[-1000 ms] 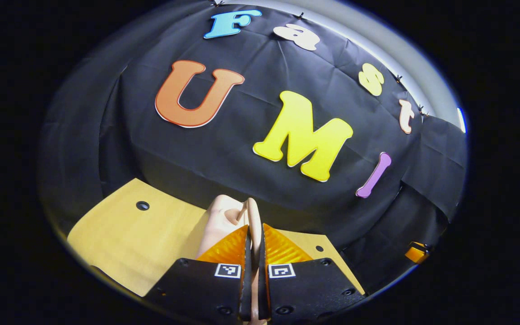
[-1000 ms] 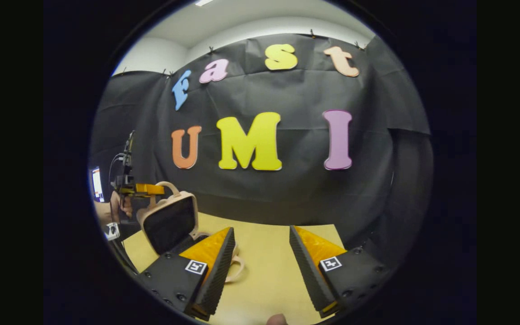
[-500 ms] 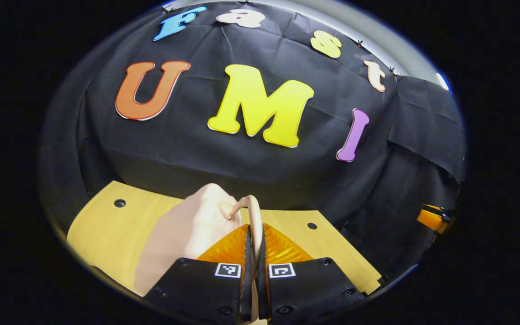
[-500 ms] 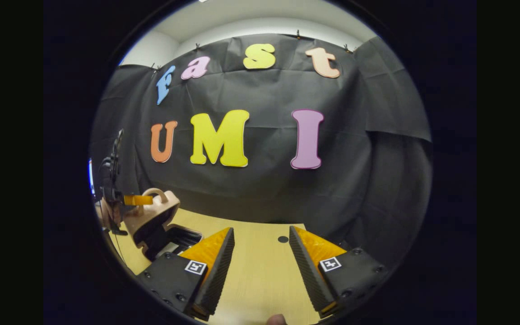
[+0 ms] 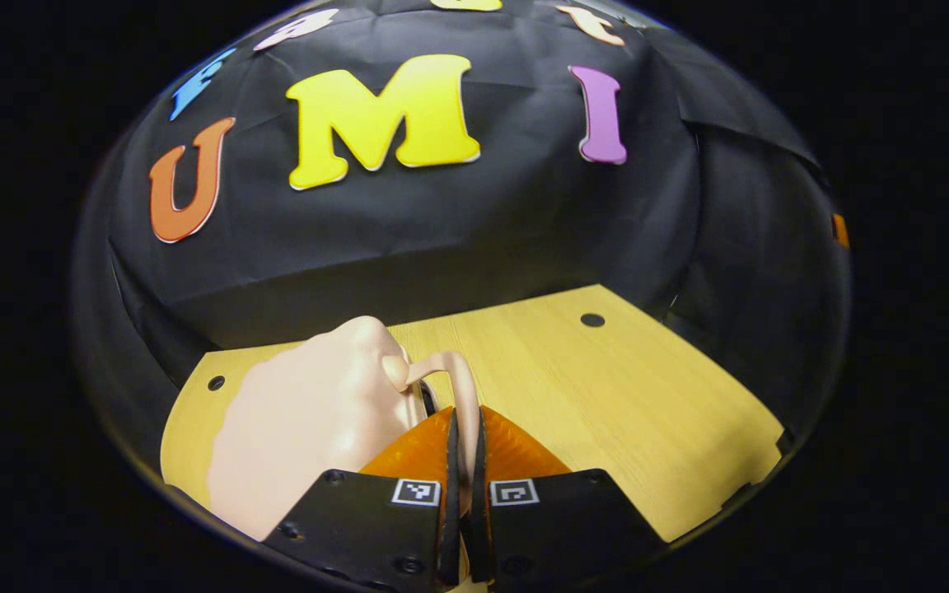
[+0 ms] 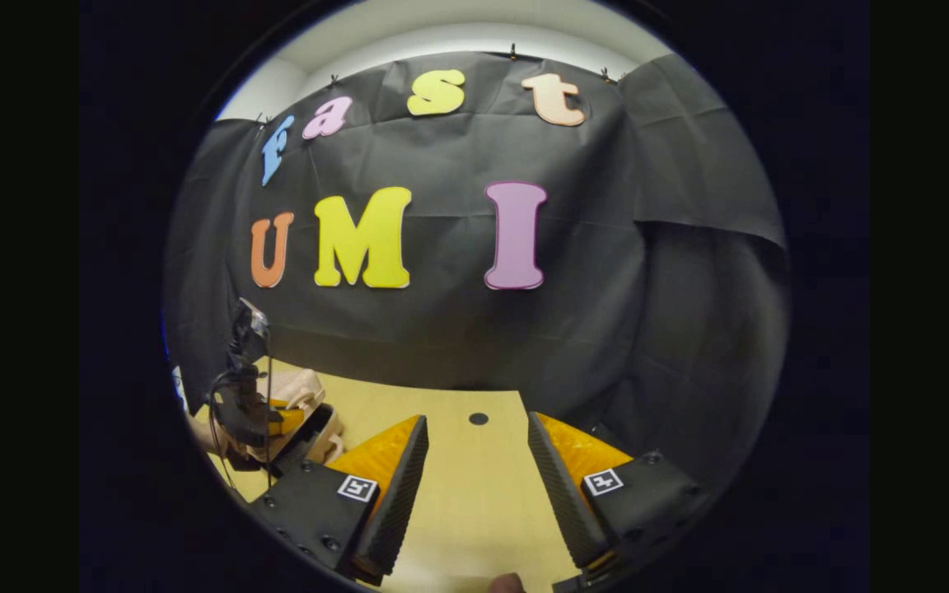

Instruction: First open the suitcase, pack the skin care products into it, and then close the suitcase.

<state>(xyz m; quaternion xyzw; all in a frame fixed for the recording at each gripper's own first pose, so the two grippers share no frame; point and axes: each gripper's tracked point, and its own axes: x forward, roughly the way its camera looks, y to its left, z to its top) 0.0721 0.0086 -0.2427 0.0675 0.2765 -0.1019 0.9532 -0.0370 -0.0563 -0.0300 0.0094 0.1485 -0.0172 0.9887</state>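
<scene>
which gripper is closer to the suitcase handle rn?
Left. The left gripper is shut on the suitcase handle. The right gripper hangs open over bare table, off to the side of the suitcase.

The booth wall (image 5: 458, 239) is faced from low over the wooden table (image 5: 606, 387) in the left gripper view; the right gripper view, set farther right, shares wall (image 6: 458, 329) and table (image 6: 474, 478)

Suitcases: one (image 5: 310, 420), its one handle (image 5: 460, 387) in my left claw (image 5: 463, 461)
Claws: two, left and right (image 6: 470, 486)
Desks: one (image 5: 606, 395)
Desk holes: two
</scene>
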